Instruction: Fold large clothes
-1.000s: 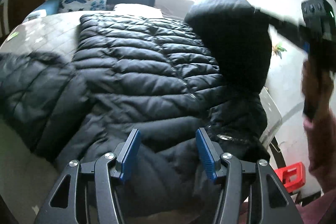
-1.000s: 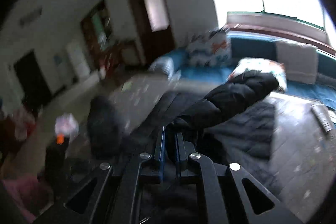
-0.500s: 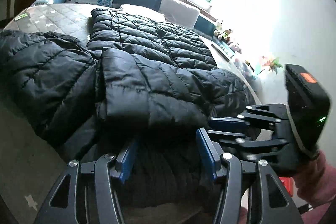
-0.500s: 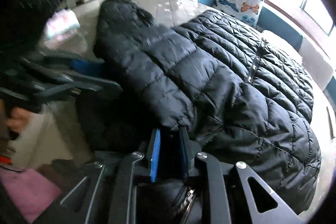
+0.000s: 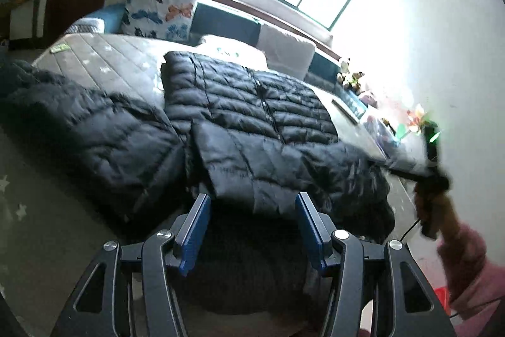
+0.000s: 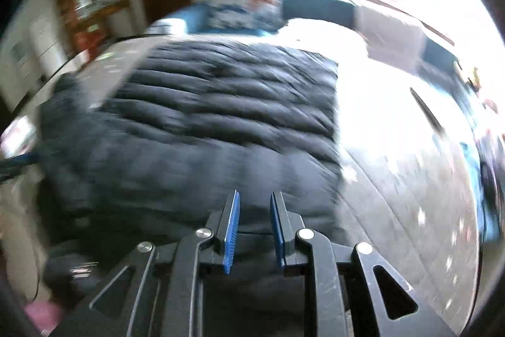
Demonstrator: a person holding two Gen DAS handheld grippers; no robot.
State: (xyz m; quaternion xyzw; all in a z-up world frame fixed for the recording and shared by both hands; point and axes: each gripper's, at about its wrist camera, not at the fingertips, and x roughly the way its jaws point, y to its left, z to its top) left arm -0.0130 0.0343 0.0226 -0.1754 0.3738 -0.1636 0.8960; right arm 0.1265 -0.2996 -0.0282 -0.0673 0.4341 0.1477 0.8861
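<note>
A black quilted puffer jacket (image 5: 252, 103) lies front up on the mattress, zip down its middle. One sleeve (image 5: 258, 160) is folded across its near part; the other sleeve (image 5: 88, 128) spreads out to the left. My left gripper (image 5: 252, 196) hovers open above the jacket's near end, nothing between its blue pads. My right gripper (image 6: 256, 193) has its jaws a little apart and opening, with nothing between them, over the jacket (image 6: 221, 103) in a blurred view. In the left wrist view the right gripper (image 5: 432, 147) shows at the right, held by a hand in a pink sleeve.
The jacket rests on a grey quilted mattress (image 5: 104, 59). A butterfly pillow (image 5: 161, 11) and a white pillow (image 5: 233, 52) stand at the far end under the window. Small toys (image 5: 350, 78) line the right ledge. A red stool (image 5: 442, 296) sits low right.
The right gripper carried the sleeve over, laid it across the jacket, opened slightly and drew back to the right. The left gripper pulled back and up a little, still open.
</note>
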